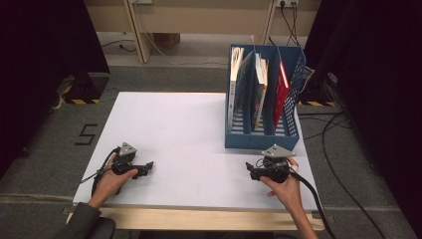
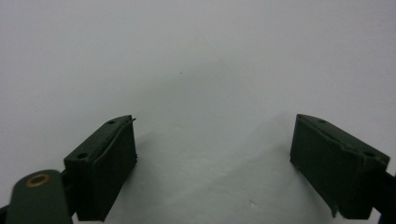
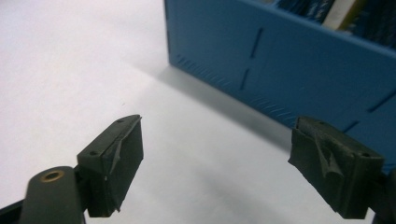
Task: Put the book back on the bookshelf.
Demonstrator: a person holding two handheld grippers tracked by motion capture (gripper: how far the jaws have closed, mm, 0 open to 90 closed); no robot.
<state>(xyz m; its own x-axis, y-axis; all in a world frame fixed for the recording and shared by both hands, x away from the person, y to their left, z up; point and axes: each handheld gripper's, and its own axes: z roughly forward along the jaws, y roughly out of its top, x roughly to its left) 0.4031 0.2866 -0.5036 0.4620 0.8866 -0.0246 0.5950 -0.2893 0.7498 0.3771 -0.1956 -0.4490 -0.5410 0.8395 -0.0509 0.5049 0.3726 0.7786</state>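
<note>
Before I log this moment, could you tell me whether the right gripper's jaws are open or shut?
Open: the right gripper has its black jaws wide apart, with bare white table between them.

Overhead cam; jaw cams low (shared table (image 1: 174, 129))

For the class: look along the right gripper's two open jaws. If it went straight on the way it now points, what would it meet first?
Most likely the low front wall of the blue file rack, just ahead of the right gripper. Only bare white table lies between them, though the tilt makes depth uncertain.
</note>
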